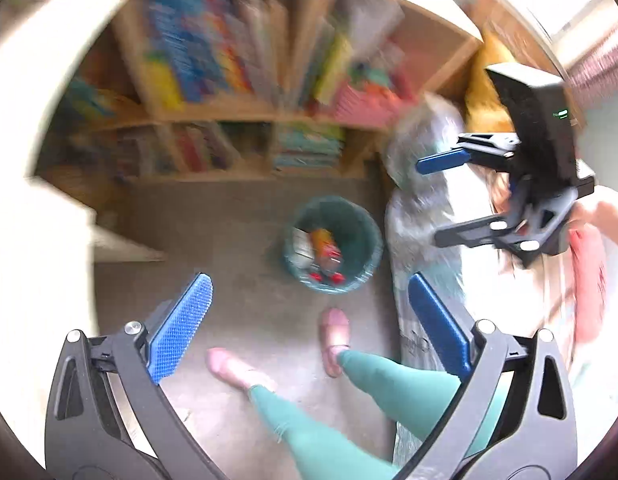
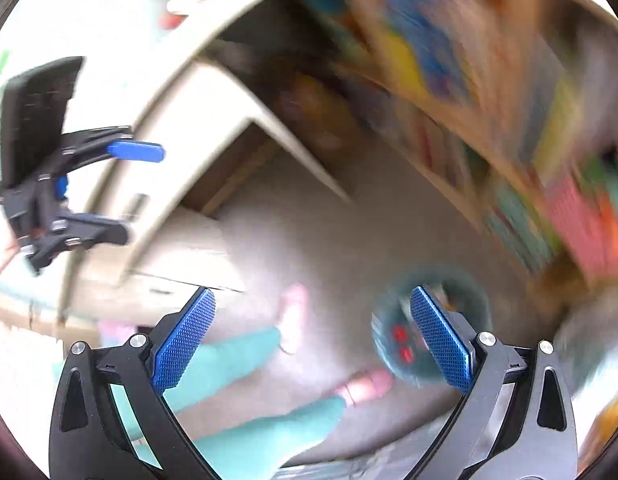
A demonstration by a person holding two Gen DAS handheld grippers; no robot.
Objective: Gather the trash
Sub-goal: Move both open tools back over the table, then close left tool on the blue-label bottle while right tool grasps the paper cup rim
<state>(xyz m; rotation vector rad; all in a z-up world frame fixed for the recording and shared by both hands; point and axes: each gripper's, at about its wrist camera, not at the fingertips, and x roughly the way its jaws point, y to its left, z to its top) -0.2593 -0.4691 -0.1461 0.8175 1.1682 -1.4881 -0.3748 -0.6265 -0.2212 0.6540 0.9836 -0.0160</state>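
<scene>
A dark green trash bin (image 1: 333,242) stands on the floor below me, with wrappers and red-capped items inside. It shows blurred in the right wrist view (image 2: 393,344), partly behind a finger. My left gripper (image 1: 309,308) is open and empty, high above the floor. My right gripper (image 2: 311,322) is open and empty too. The right gripper also shows in the left wrist view (image 1: 429,196) at the right, jaws apart. The left gripper shows in the right wrist view (image 2: 145,192) at the left, jaws apart.
A wooden bookshelf (image 1: 245,116) full of colourful books stands behind the bin. A grey patterned cushion or board (image 1: 421,216) leans right of the bin. The person's green-trousered legs (image 1: 329,412) and pink slippers (image 1: 333,340) are on the grey floor. A white desk edge (image 1: 41,216) is left.
</scene>
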